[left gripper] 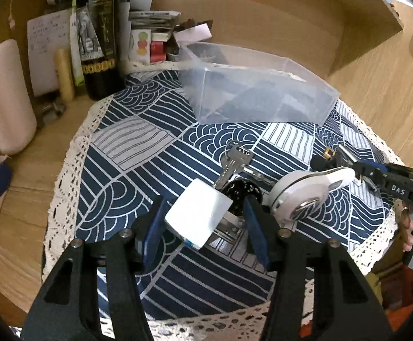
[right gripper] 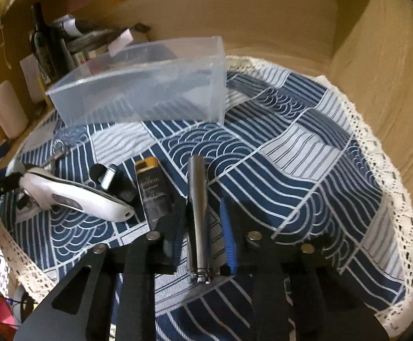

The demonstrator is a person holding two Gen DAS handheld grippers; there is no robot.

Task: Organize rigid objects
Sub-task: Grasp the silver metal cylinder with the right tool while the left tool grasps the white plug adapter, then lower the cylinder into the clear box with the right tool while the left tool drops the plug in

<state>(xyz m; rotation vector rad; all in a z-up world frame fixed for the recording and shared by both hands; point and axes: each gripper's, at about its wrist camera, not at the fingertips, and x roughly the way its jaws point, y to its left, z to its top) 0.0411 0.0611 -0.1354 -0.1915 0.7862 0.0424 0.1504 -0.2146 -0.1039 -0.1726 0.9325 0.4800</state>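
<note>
In the left wrist view my left gripper is open around a small white box lying on the patterned cloth; the blue pads stand on either side, apart from it. Beyond it lie keys, a black round object and a white handheld device. A clear plastic bin stands at the back. In the right wrist view my right gripper is open around a metal nail clipper on the cloth. A black-and-gold lighter, a small black object and the white device lie to its left, the bin behind.
A dark wine bottle, papers and small boxes and a pale pink mug crowd the back left. Wooden walls enclose the desk at back and right. The cloth's lace edge runs along the right.
</note>
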